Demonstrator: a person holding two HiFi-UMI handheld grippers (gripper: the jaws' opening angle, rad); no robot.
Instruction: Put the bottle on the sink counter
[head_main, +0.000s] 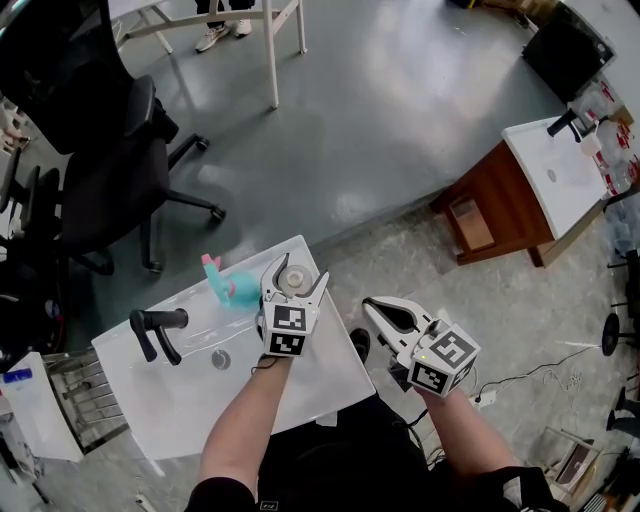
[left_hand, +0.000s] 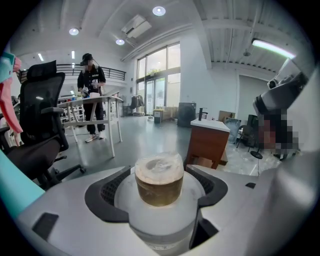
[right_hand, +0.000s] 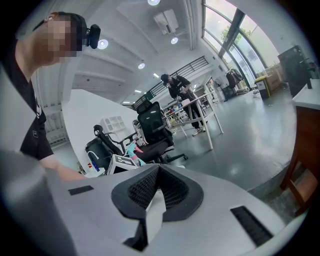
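The bottle (head_main: 294, 281) is clear with a brownish foil-covered cap and stands upright over the far right corner of the white sink counter (head_main: 300, 390). My left gripper (head_main: 292, 290) is shut on it, one jaw at each side. In the left gripper view the bottle (left_hand: 159, 187) fills the gap between the dark pads (left_hand: 102, 197), cap pointing away. I cannot tell whether its base touches the counter. My right gripper (head_main: 378, 308) hangs off the counter's right edge over the floor, shut on nothing; its pads (right_hand: 145, 187) meet at the tip.
A black faucet (head_main: 155, 330) and a drain (head_main: 221, 359) sit at the counter's left, and a teal spray bottle (head_main: 225, 285) stands just left of the bottle. A black office chair (head_main: 100, 170) is behind, a second sink cabinet (head_main: 550, 175) far right.
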